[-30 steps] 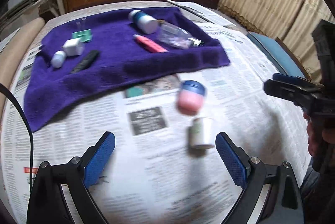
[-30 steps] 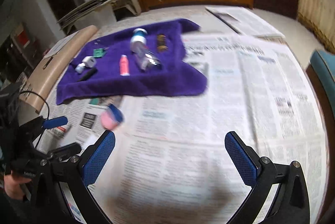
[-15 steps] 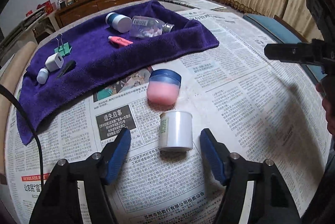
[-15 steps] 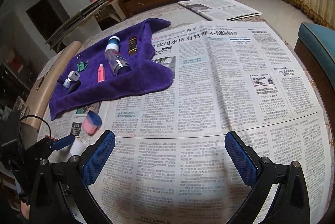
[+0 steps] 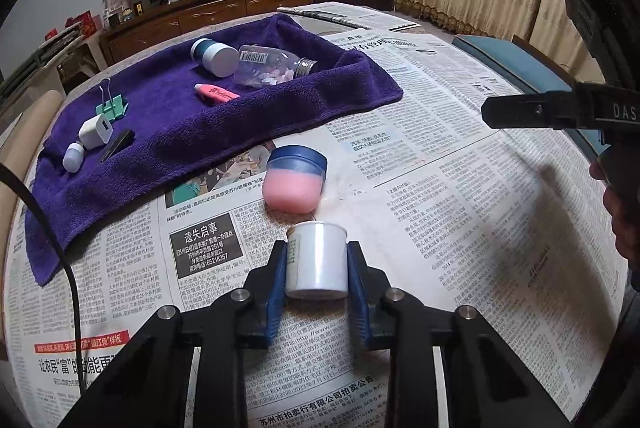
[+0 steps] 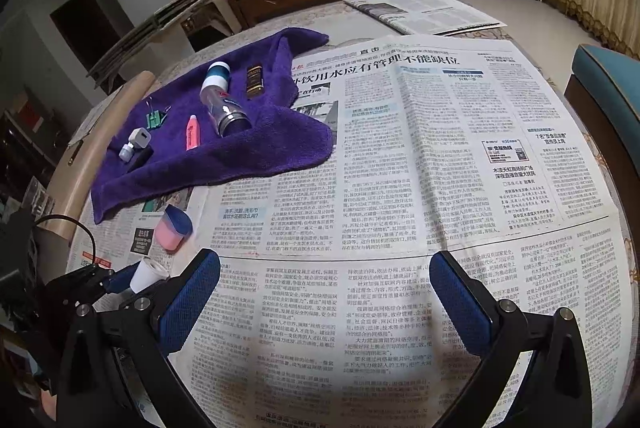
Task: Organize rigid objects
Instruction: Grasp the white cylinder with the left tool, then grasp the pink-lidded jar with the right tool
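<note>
Your left gripper (image 5: 316,268) is clamping the small white jar (image 5: 317,260), with one blue pad pressing each side; the jar is standing upright on the newspaper (image 5: 460,188), which is covering the table. Your right gripper (image 6: 324,304) is hanging with its fingers spread wide apart and nothing between them; it is hovering over bare newsprint, well apart from every object.

Just beyond the white jar, the pink jar with the blue lid (image 5: 295,179) is lying tilted on the newspaper; the two are sitting near each other, but whether they are touching cannot be told. Further out, the purple towel (image 5: 168,132) is lying spread across the far left of the table; it is carrying a white-capped teal bottle (image 5: 214,57), a clear bottle with a metal neck (image 5: 276,70) lying on its side, and a pink highlighter (image 5: 216,94) just in front of them. At the towel's left end you are seeing a green binder clip (image 5: 113,105), a white charger plug (image 5: 96,131), a small white cap (image 5: 73,157) and a black clip (image 5: 117,145). From the right wrist camera, a dark brown bottle (image 6: 255,81) is lying beside the teal bottle.
</note>
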`<state>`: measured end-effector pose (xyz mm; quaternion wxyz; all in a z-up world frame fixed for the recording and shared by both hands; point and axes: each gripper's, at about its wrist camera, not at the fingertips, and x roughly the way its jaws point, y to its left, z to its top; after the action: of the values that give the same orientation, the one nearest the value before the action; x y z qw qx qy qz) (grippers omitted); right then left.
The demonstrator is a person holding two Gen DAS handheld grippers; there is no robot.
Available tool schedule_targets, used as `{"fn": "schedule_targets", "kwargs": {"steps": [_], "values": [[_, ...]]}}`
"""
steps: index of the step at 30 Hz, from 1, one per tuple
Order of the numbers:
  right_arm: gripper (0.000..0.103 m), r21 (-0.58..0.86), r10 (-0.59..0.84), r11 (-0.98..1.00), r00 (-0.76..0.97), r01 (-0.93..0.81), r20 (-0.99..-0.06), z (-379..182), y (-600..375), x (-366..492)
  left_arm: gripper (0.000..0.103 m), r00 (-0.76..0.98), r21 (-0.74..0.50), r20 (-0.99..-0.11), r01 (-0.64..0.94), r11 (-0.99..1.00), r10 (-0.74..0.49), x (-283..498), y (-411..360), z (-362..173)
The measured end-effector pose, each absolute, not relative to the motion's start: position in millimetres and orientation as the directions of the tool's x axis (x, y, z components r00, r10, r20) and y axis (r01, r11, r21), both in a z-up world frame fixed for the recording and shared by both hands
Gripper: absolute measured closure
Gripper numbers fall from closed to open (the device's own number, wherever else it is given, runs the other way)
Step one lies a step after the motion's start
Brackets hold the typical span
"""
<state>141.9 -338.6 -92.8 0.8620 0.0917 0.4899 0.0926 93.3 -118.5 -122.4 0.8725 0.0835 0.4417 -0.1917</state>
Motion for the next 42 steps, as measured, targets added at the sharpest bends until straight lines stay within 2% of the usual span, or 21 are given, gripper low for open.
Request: {"fn": "schedule_targets", "kwargs": {"steps": [6,15,17,24,31,35,42], "values": [[0.000,0.244,0.271,0.962,0.513,-0.121,-0.815,-87.0,-321.1,141.4,0.076,0.541,-0.032,-0.804,0.377,0.926,-0.248,84.9,-101.6,-118.2],[0.001,0.159,0.299,0.940,0.507,-0.301,-0.809,-87.0,-256.7,145.1,0.076,0.552,-0.063,-0.806,0.278,0.958,-0.213,70.8,-43.4,-112.0],[0.003,0.147,0.325,0.920,0.497,-0.363,-0.804,-90.0,-243.3,144.8,0.076,0.555,-0.084,-0.804,0.251,0.964,-0.214,68.2,-28.3,-111.6],[0.014,0.122,0.321,0.897,0.436,-0.425,-0.841,-115.0,-215.7,144.5,0.076,0.556,-0.152,-0.796,0.198,0.968,-0.239,65.1,3.2,-114.2],[0.019,-0.010,0.258,0.873,0.478,-0.488,-0.839,-126.6,-188.6,144.7,0.076,0.563,-0.201,-0.777,0.201,0.959,-0.281,65.1,11.0,-116.2],[0.020,-0.008,0.294,0.845,0.478,-0.534,-0.827,-127.4,-180.8,153.2,0.076,0.561,-0.223,-0.771,0.205,0.953,-0.301,64.8,15.1,-118.2],[0.039,-0.006,0.330,0.818,0.479,-0.575,-0.814,-125.0,-178.5,155.3,0.076,0.547,-0.252,-0.769,0.216,0.943,-0.331,65.8,17.9,-123.6]]}}
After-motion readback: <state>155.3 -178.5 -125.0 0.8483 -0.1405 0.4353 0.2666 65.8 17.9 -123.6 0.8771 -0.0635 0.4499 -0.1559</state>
